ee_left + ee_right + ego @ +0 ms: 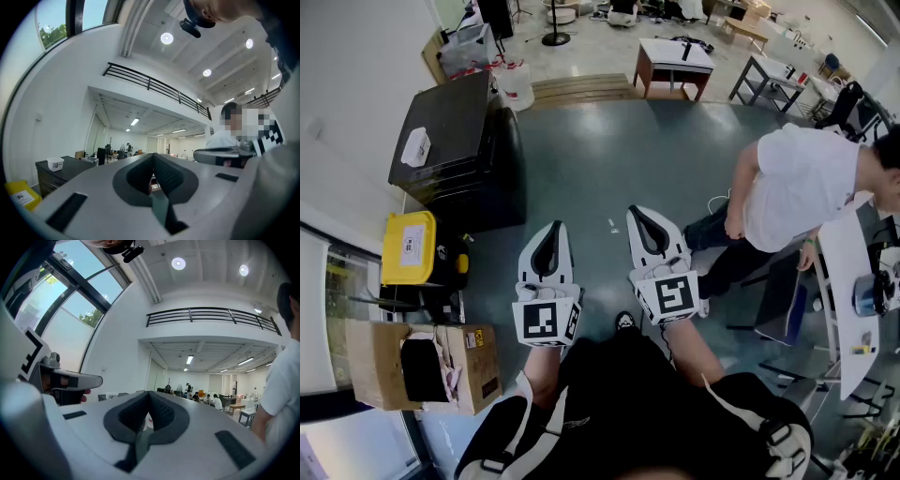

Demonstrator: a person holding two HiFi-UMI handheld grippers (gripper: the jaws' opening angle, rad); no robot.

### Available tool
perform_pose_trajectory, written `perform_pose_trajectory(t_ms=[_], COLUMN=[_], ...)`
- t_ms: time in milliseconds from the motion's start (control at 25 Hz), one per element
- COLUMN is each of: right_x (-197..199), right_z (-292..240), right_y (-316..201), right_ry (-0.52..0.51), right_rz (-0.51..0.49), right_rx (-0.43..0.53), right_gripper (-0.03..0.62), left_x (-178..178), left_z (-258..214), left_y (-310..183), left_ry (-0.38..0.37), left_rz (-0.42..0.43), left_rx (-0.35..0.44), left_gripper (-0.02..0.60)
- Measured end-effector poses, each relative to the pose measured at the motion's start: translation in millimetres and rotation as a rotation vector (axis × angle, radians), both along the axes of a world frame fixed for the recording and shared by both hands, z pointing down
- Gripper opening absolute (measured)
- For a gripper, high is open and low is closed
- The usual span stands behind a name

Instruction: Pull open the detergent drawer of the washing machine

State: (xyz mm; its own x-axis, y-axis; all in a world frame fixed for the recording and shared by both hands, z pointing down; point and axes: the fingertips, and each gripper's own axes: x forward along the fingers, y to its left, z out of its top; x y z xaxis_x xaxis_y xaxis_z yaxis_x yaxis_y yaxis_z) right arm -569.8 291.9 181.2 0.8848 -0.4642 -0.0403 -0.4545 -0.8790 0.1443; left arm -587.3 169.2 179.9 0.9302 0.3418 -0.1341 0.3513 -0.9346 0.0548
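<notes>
No washing machine or detergent drawer shows in any view. In the head view my left gripper (552, 231) and right gripper (642, 216) are held side by side over the grey floor, level, both shut with nothing between the pads. The left gripper view shows the left gripper (153, 161) with its dark pads together, pointing across an open hall. In the right gripper view the right gripper (148, 399) is likewise shut, and the left gripper's body (65, 380) shows at the left.
A black cabinet (455, 141) stands at the left, with a yellow box (408, 247) and a cardboard box (422, 366) nearer. A person in a white shirt (802, 192) stands at the right beside a white table (853, 291). Tables stand far back.
</notes>
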Motion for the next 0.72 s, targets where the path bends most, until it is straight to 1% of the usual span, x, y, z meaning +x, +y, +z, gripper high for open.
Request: perform_pose_trajectory(t_ms=[200, 360, 400, 440, 480, 600, 640, 720], right_x=[-6.0, -11.2, -13.0, -15.2, -17.7, -22.9, -23.0, -21.1], right_z=[6.5, 19.2, 22.2, 24.6, 26.5, 32.1, 35.0, 41.2], right_y=[-14.4, -26.0, -28.5, -30.7, -32.6, -32.9, -31.3, -26.1], right_ry=[-0.010, -0.016, -0.018, -0.021, -0.026, -0.044, -0.052, -0.073], right_rz=[-0.008, 0.010, 0.013, 0.014, 0.015, 0.023, 0.027, 0.036], right_rx=[0.023, 0.024, 0.021, 0.020, 0.021, 0.034, 0.038, 0.036], right_gripper=[0.008, 0.014, 0.033, 0.070, 0.100, 0.146, 0.161, 0.186], left_x=[-4.7, -7.7, -8.2, -8.6, -8.7, -6.1, -4.1, 1.7], left_z=[7.0, 16.4, 19.2, 22.5, 26.2, 35.3, 38.0, 44.1], left_y=[-5.7, -12.4, -14.5, -16.7, -18.7, -20.1, -19.6, -18.0], left_ry=[-0.013, -0.031, -0.033, -0.038, -0.044, -0.070, -0.078, -0.094], left_rz=[0.028, 0.060, 0.068, 0.076, 0.085, 0.118, 0.127, 0.139], left_rx=[0.005, 0.034, 0.035, 0.031, 0.024, 0.001, -0.005, -0.016], left_gripper=[0.020, 0.023, 0.025, 0.031, 0.052, 0.177, 0.206, 0.232])
